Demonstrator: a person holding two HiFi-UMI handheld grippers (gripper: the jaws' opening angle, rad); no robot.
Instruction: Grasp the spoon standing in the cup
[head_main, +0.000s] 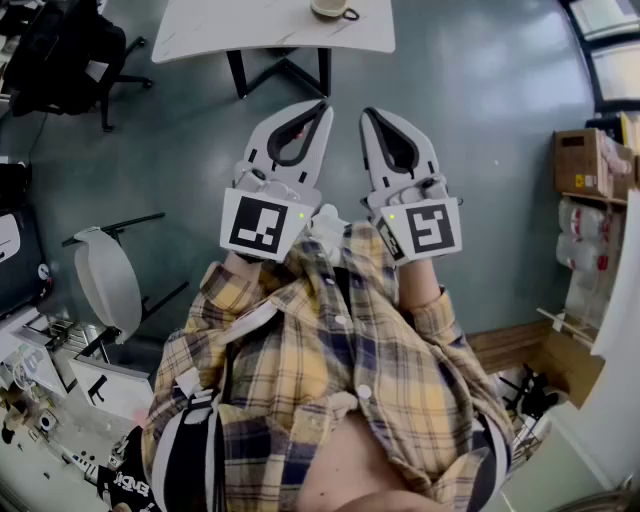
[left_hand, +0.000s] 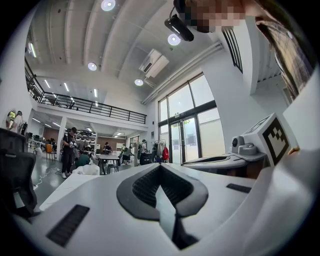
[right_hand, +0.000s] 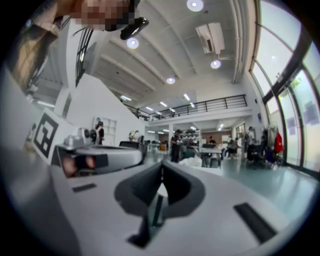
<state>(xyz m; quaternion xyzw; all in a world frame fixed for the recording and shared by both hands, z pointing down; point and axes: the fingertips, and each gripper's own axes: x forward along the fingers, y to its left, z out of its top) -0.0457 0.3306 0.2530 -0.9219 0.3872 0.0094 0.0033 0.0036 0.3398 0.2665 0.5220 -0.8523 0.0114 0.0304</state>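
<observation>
A pale cup (head_main: 329, 8) stands on the white table (head_main: 270, 30) at the top edge of the head view; I cannot make out a spoon in it. My left gripper (head_main: 322, 104) and right gripper (head_main: 367, 112) are held side by side at chest height, well short of the table, both shut with nothing between the jaws. The left gripper view shows its jaws (left_hand: 160, 168) closed tip to tip and aimed across the hall, not at the cup. In the right gripper view the jaws (right_hand: 162, 165) are closed the same way. Neither gripper view shows the cup.
The table's black legs (head_main: 283, 70) stand on a grey floor. A black office chair (head_main: 70, 50) is at the far left, a white chair (head_main: 108, 280) nearer left. Cardboard boxes (head_main: 588, 165) and shelving line the right side. People and tables (left_hand: 107, 159) show far off.
</observation>
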